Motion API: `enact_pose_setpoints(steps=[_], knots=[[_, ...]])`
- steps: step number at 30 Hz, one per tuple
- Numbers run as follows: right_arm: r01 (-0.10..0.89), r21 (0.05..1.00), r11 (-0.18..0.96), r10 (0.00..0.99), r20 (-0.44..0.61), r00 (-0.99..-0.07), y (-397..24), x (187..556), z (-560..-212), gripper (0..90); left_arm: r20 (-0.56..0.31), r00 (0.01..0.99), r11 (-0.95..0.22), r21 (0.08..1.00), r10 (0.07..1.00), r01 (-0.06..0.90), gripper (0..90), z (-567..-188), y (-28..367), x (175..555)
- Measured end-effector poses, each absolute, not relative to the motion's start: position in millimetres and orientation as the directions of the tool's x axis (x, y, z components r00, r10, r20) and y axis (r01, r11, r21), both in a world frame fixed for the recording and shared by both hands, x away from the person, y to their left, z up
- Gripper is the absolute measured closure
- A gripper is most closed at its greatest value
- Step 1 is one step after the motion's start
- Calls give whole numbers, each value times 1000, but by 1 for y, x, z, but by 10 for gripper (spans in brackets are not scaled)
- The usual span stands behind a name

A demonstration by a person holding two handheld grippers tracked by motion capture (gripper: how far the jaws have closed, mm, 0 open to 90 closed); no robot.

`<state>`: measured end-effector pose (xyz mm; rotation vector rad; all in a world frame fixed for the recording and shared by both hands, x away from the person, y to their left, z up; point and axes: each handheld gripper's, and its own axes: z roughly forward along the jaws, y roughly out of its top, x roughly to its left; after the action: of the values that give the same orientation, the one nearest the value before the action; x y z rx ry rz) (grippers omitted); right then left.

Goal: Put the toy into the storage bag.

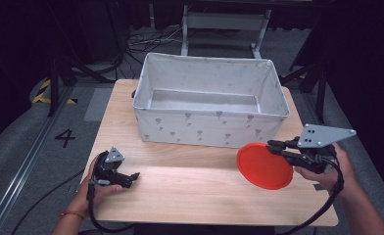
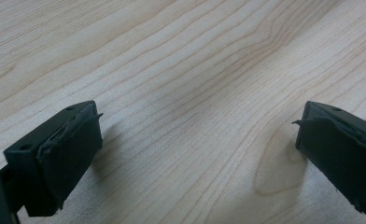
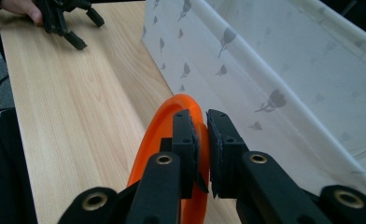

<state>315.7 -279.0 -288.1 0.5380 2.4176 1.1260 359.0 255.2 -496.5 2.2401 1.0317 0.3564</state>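
Observation:
A round orange plate (image 1: 263, 166) hangs tilted just above the table's right side, in front of the fabric box. My right gripper (image 1: 271, 146) is shut on its rim. In the right gripper view both jaws pinch the plate (image 3: 172, 112) edge-on between the pads of the gripper (image 3: 204, 119). My left gripper (image 1: 131, 179) rests low at the table's front left, held in a hand. In the left gripper view its jaws (image 2: 197, 135) stand wide open over bare wood, with nothing between them.
A white fabric box (image 1: 209, 127) with a grey print stands at the back middle of the wooden table (image 1: 190, 191), and its inside looks bare. Its front wall (image 3: 265, 70) is close beside the plate. Cables trail off the front edge.

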Motion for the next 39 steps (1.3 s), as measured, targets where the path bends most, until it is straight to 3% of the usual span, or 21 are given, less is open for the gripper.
enact_pose_setpoints(steps=[15, 39], knots=[[131, 801, 584, 538, -261, -801, -285, 332, -219, 826, -20, 655, -488, 650, 755, 582, 8, -496, 255, 359], [155, 796, 585, 584, -282, -761, -269, 398, -173, 826, -22, 656, -488, 650, 754, 583, 7, -497, 255, 359]])
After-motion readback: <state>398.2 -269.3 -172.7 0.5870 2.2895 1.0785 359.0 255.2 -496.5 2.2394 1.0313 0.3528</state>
